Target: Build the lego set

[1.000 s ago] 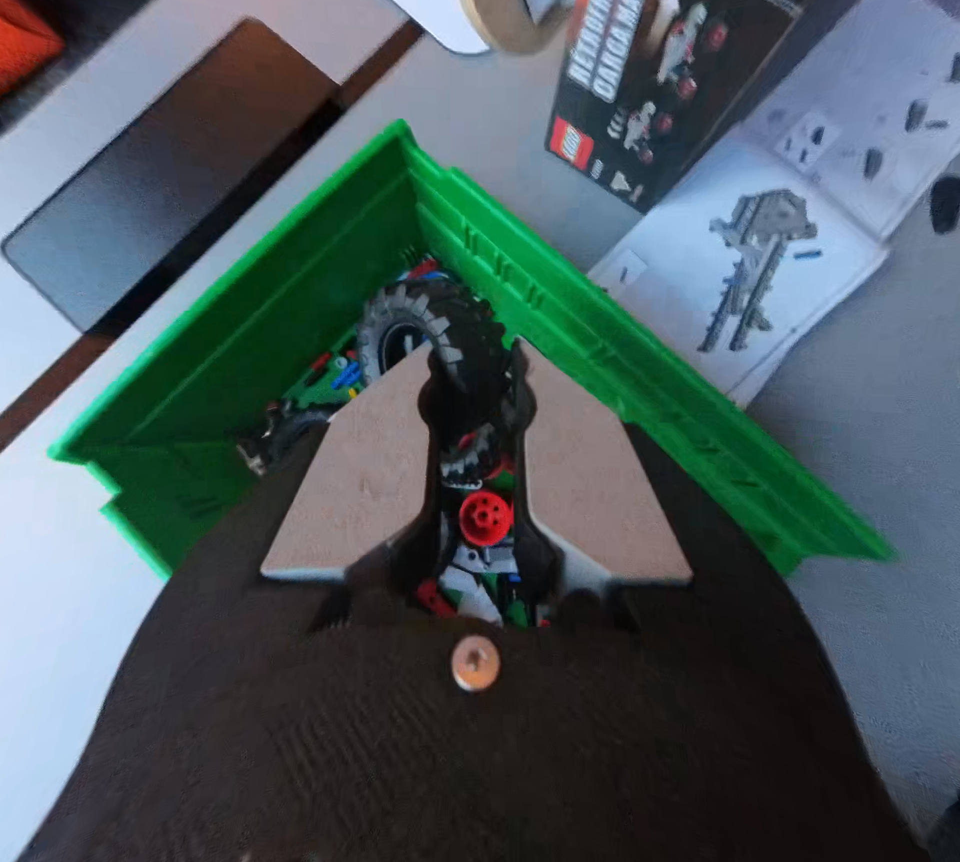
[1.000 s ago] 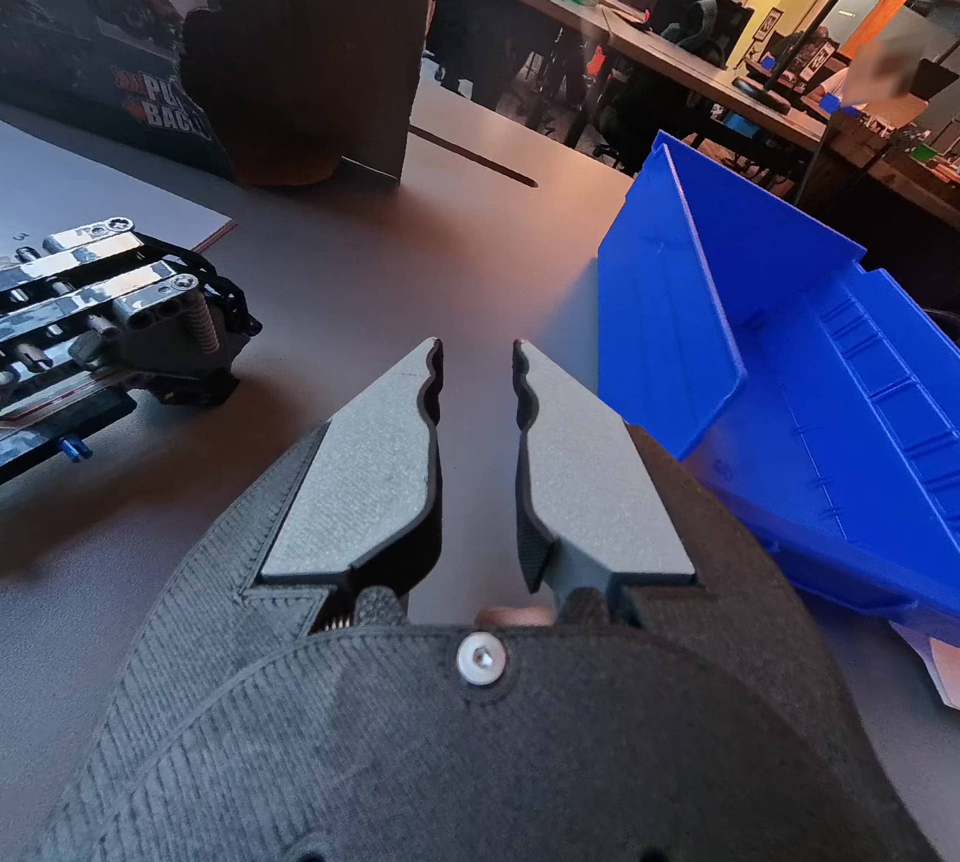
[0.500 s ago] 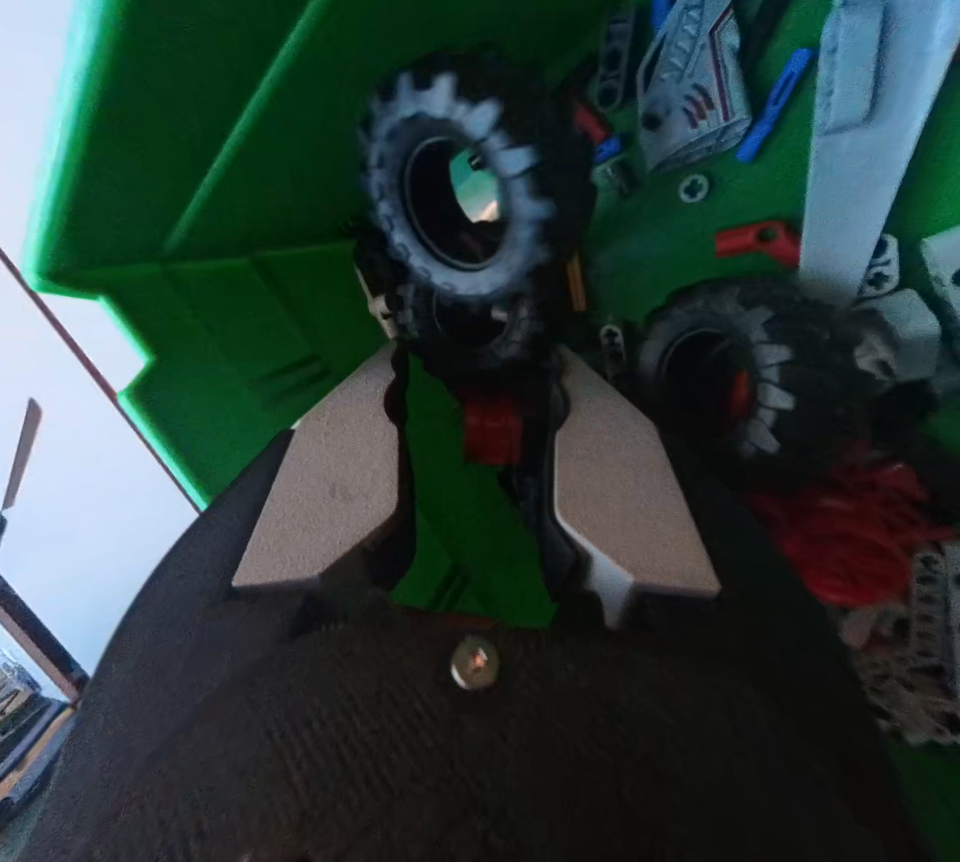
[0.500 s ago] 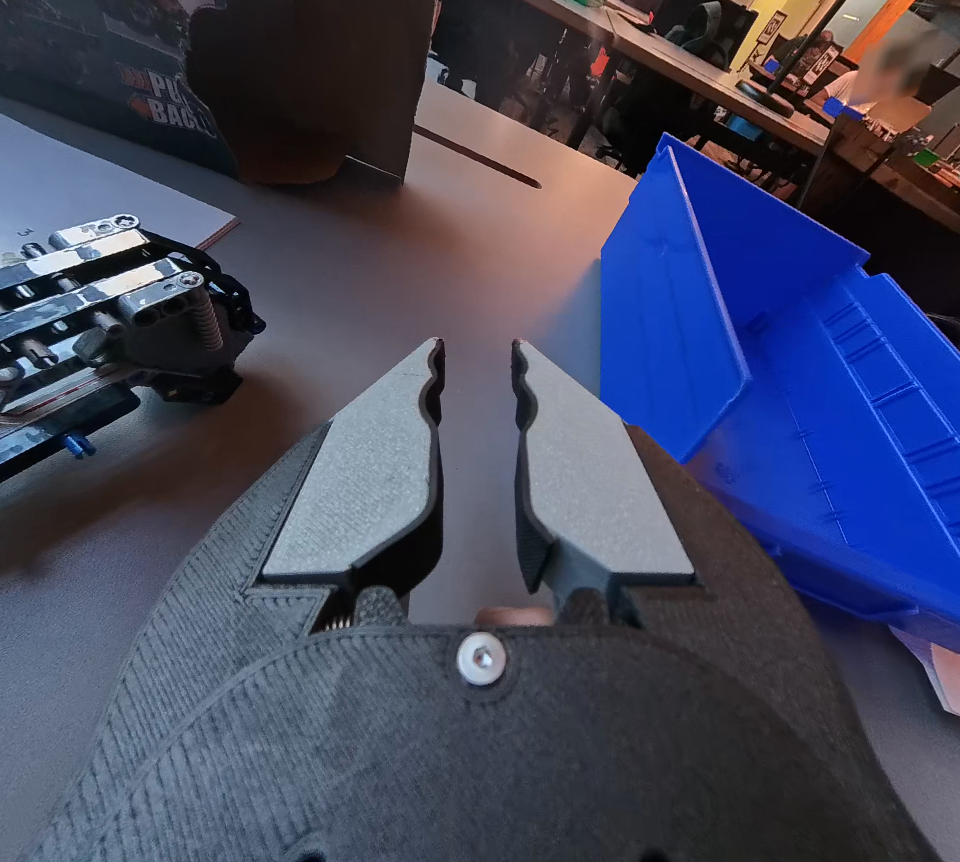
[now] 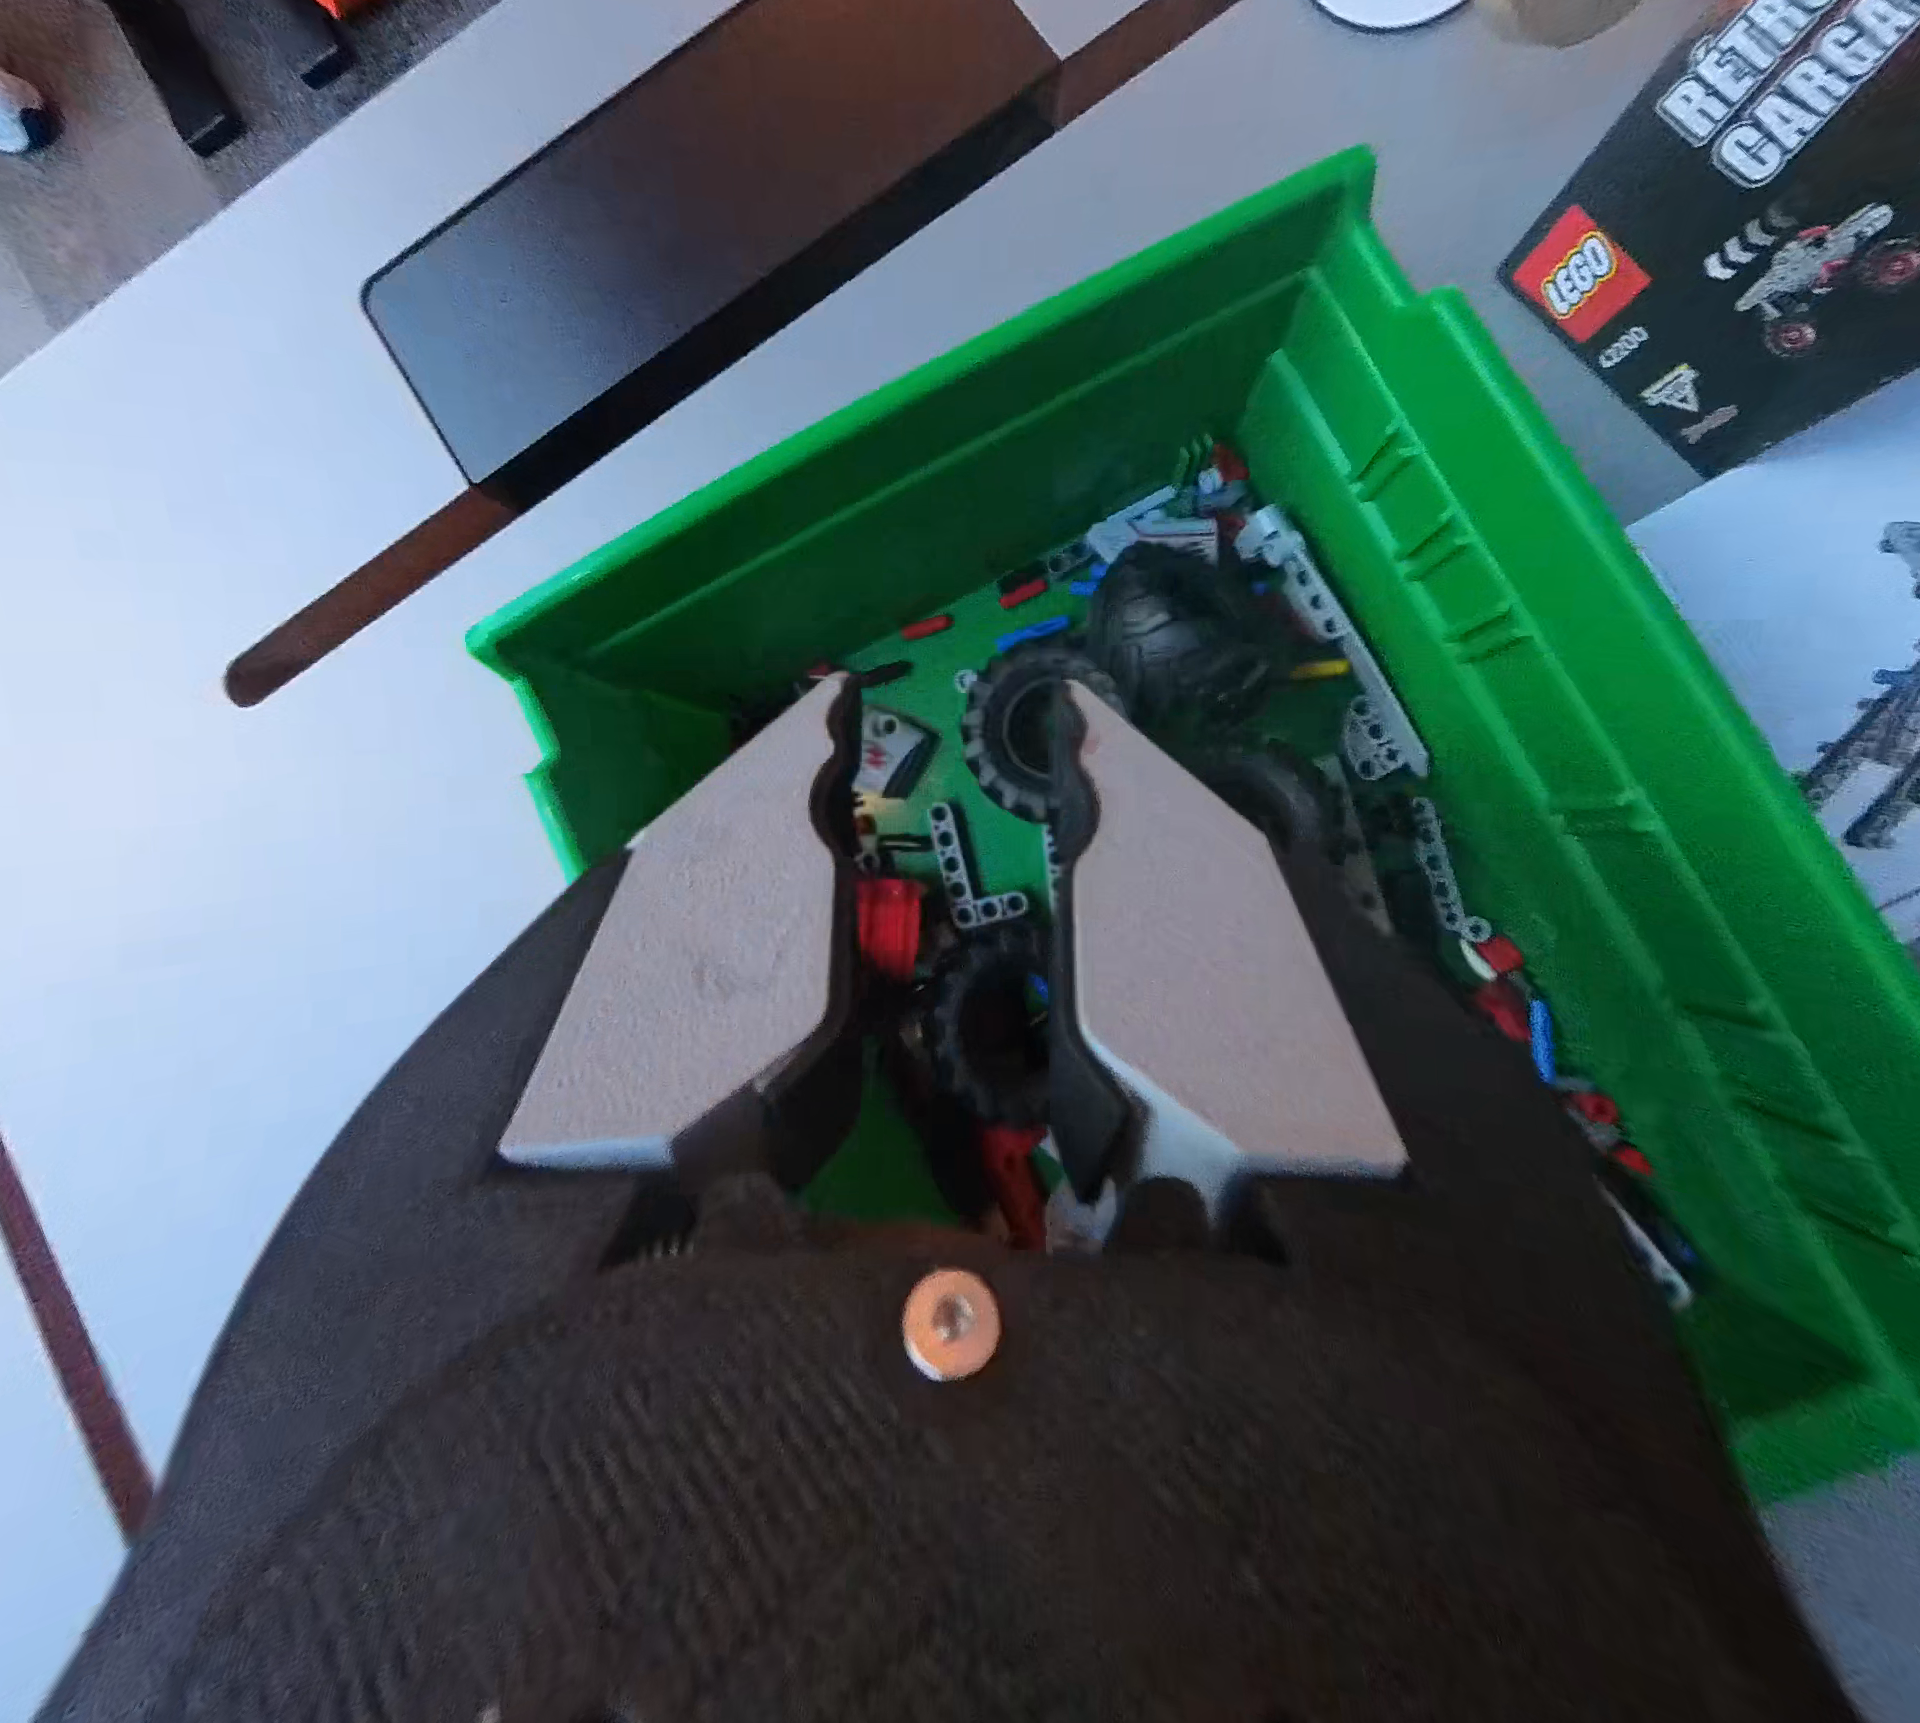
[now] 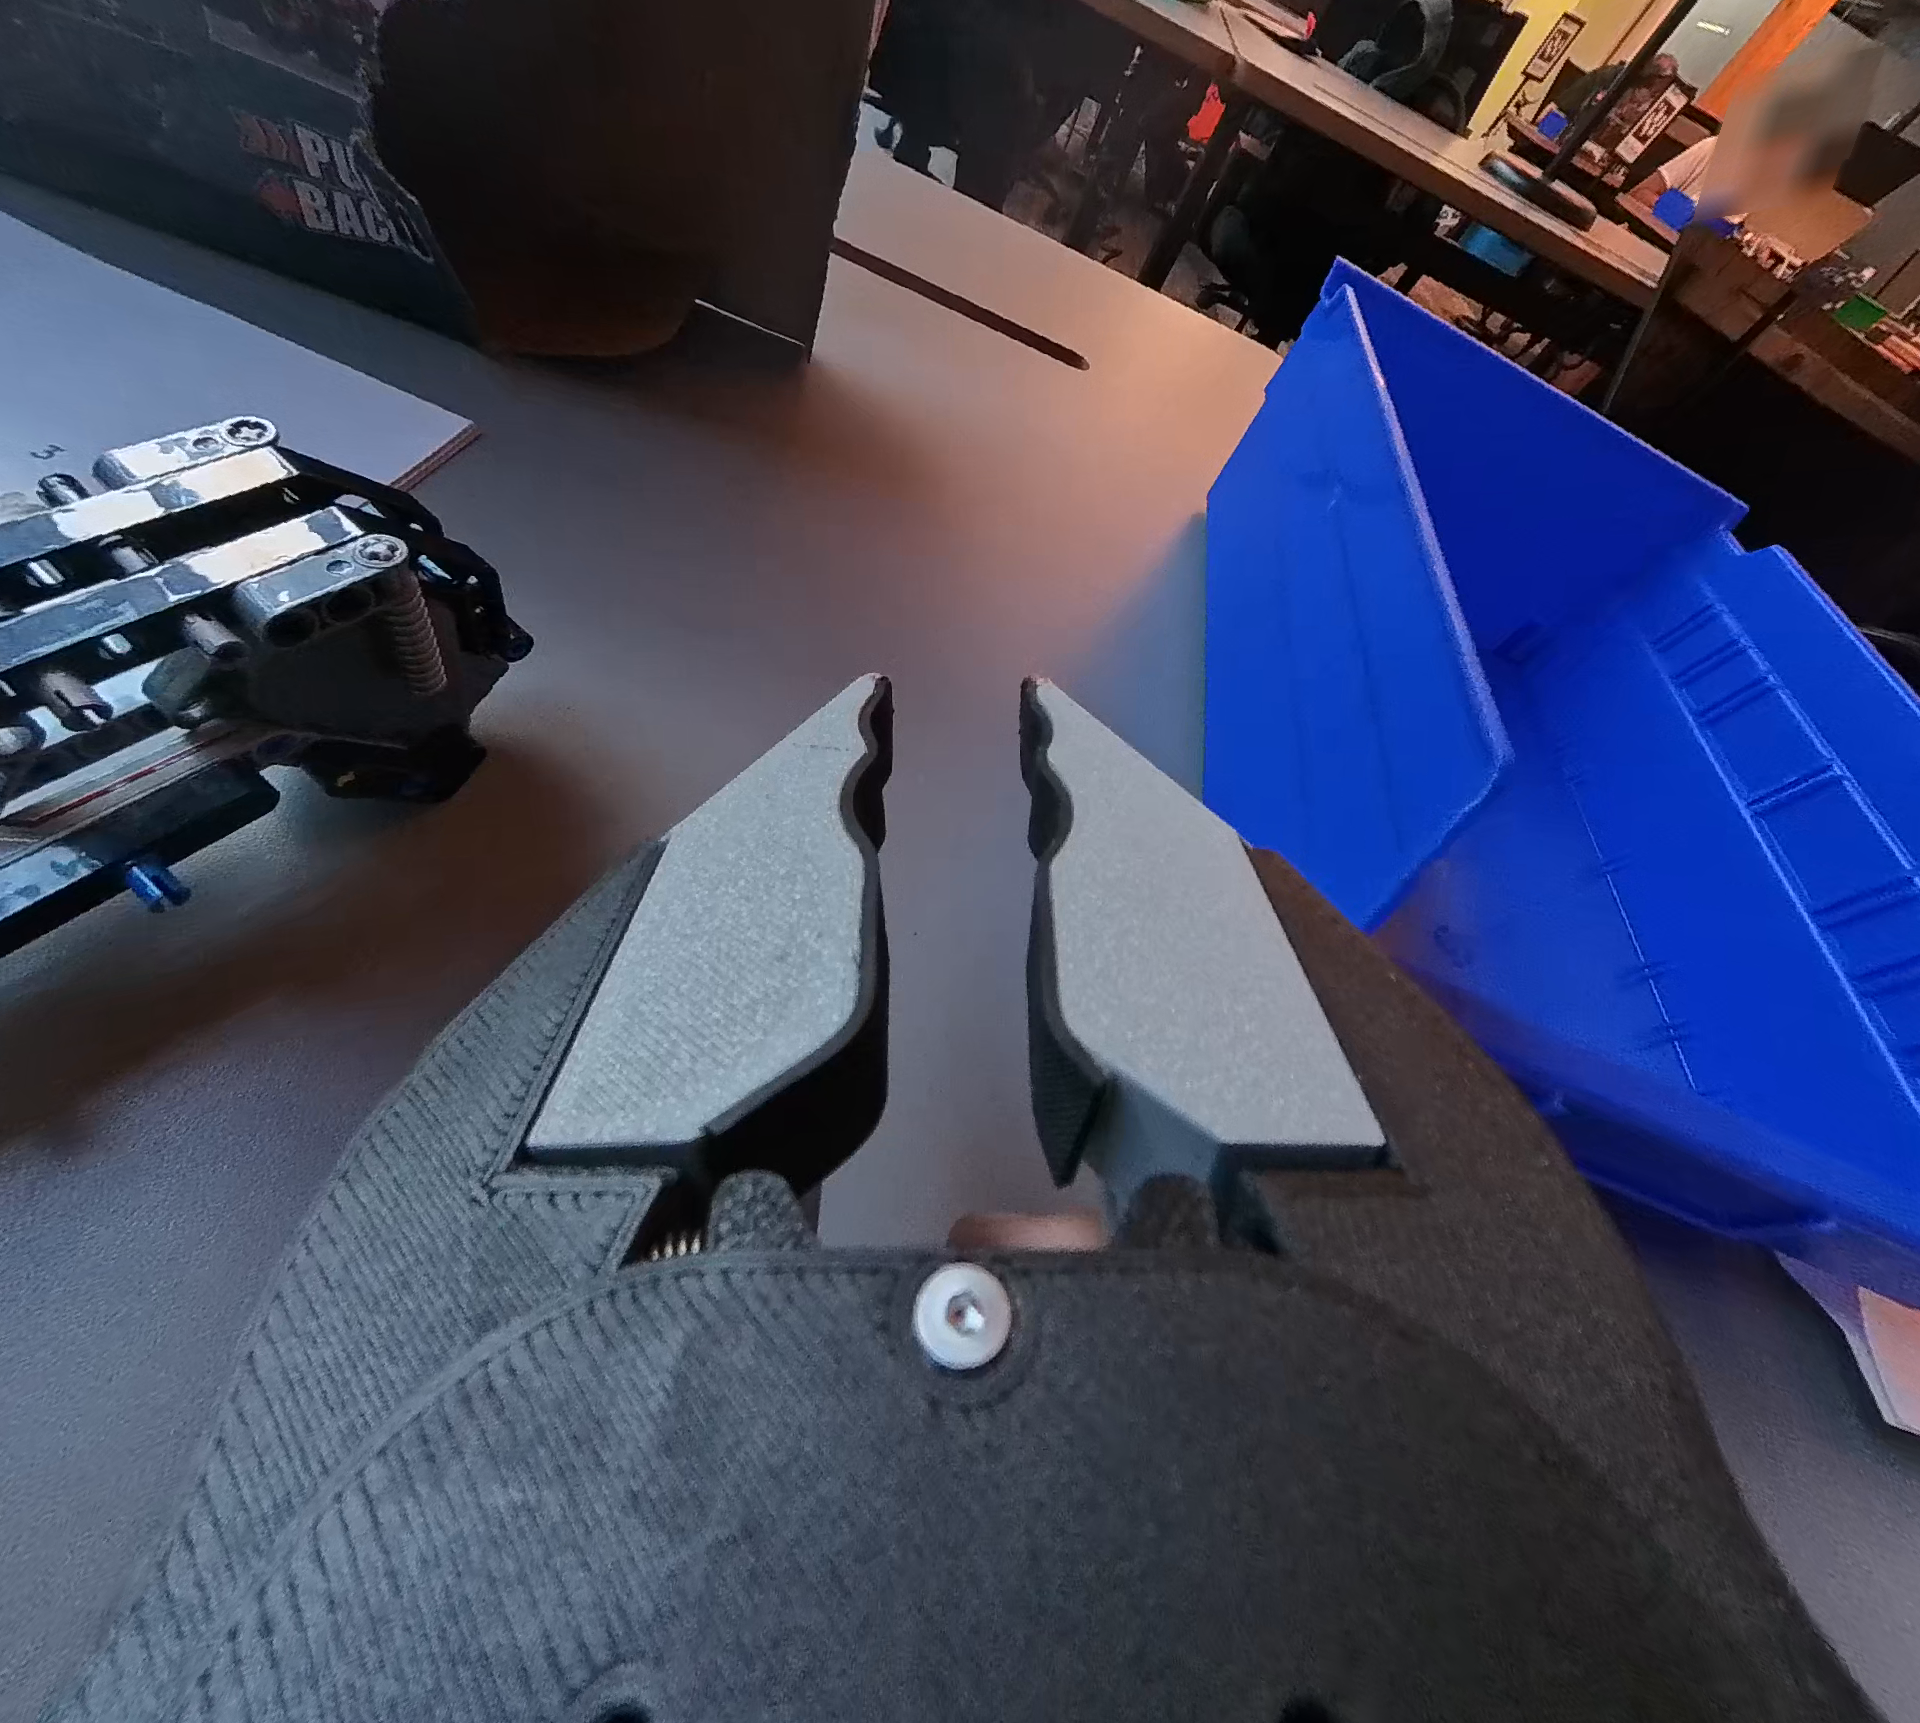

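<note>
Between the jaws of the left gripper (image 5: 951, 707) lies the floor of the green bin (image 5: 1475, 634), seen from above. The jaws stand parted by a clear gap and hold nothing. Loose lego parts fill the bin: a black tyre (image 5: 1023, 754) sits just ahead of the right jaw tip, a second black tyre (image 5: 1169, 624) lies beyond it, a red cylindrical part (image 5: 888, 920) lies against the inner edge of the left jaw, and a grey perforated beam (image 5: 966, 873) shows in the gap between the 2 jaws. Small red and blue pieces are scattered along the bin wall to the right of the jaws. Ahead and to the right of the bin, the lego box (image 5: 1756, 187) stands on the desk (image 5: 208, 738), with an open instruction booklet (image 5: 1808, 634) just below it in the frame.

The right gripper (image 6: 954, 691) hovers low over the desk, its jaws parted by a narrow gap and empty. To the left of the jaws, the partly built lego chassis (image 6: 239, 624) rests on the desk, with grey beams, a black frame and a coil spring visible. To the right of the jaws stands a blue bin (image 6: 1558, 738), tilted with its open side facing up and to the right. No contents can be made out in it.
</note>
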Motion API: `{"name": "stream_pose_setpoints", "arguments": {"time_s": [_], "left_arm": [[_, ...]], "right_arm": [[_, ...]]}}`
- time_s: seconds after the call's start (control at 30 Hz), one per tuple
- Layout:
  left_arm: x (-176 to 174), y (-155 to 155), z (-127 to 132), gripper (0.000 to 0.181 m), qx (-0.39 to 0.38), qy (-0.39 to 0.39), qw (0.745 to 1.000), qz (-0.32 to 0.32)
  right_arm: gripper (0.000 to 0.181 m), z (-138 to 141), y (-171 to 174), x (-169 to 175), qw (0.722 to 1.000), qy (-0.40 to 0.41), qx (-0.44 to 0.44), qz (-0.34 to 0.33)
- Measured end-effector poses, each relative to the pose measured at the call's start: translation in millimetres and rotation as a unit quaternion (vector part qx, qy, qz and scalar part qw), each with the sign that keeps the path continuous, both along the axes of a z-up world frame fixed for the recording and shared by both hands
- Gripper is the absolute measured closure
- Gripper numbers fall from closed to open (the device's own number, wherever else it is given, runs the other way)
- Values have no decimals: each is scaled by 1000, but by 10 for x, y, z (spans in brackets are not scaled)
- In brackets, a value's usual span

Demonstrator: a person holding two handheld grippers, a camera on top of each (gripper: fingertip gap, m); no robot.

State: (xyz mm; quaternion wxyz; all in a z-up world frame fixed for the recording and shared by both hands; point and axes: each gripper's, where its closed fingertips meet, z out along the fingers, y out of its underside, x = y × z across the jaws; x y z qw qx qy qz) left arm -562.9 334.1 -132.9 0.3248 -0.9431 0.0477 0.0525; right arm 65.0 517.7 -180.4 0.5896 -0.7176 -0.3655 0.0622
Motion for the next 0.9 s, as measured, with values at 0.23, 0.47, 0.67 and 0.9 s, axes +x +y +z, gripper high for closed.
{"name": "stream_pose_setpoints", "arguments": {"time_s": [0.23, 0.47, 0.67, 0.9], "left_arm": [[554, 163, -206, 136, -16, -77, 992, -102], [281, 158, -761, 132, -122, 36, 988, -92], [-185, 11, -106, 148, -39, 36, 998, -16], [568, 404, -484, 130, -50, -29, 991, -118]], "right_arm": [[160, 7, -3, 3, 1000, 0, 3, -1], [160, -2, -5, -1, 1000, -4, 3, 0], [161, -16, 9, 0, 1000, -5, -3, -1], [161, -20, 13, 10, 1000, -12, 1, -7]]}}
